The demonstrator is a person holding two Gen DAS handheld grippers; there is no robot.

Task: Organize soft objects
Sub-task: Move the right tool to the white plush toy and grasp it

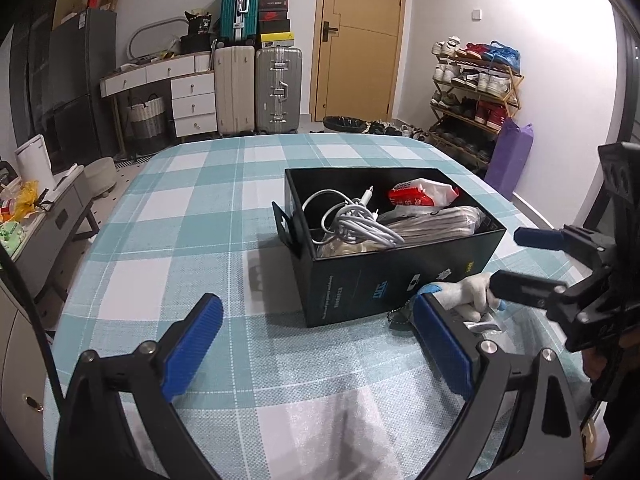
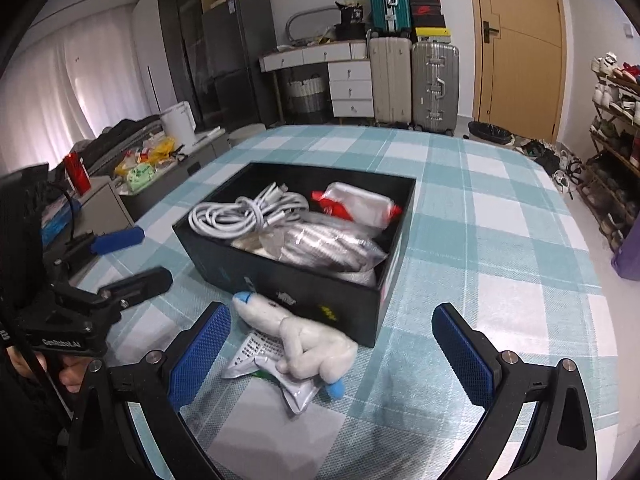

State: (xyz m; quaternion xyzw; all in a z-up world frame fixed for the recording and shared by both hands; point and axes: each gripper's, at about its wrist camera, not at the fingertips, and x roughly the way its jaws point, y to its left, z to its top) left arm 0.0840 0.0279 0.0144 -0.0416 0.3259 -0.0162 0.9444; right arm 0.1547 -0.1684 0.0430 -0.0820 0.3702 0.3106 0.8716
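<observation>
Two claws are in my views, and both stand spread wide with nothing between their blue pads. My left claw [image 1: 316, 344] hangs over bare checked cloth; its right-hand pad sits just beside the toy without clearly touching it. My right claw [image 2: 332, 354] frames the toy from the near side, its pads apart from it on both flanks.

One white plush toy [image 2: 308, 344] lies flat on the bench [image 2: 500, 248], just in front of the box's near wall. Its long axis runs diagonally in my right view, from a blue tip at the upper left by the box to another blue tip at the lower right, nearer me. It rests partly on one crinkled silver packet [image 2: 280, 372] with printed text.

One open black box [image 2: 304, 284] sits on the bench beyond the toy. Inside I count one bundle of white cable [image 2: 244, 216], one red and white pouch [image 2: 356, 204] at the far side, and one clear bag of grey striped fabric [image 2: 324, 248] lying lengthwise along the box; something pale lies beneath that I cannot make out.

Past the bench, three suitcases [image 2: 434, 84] stand by a white drawer unit [image 2: 352, 88]: two upright on the floor, one teal stacked above.
</observation>
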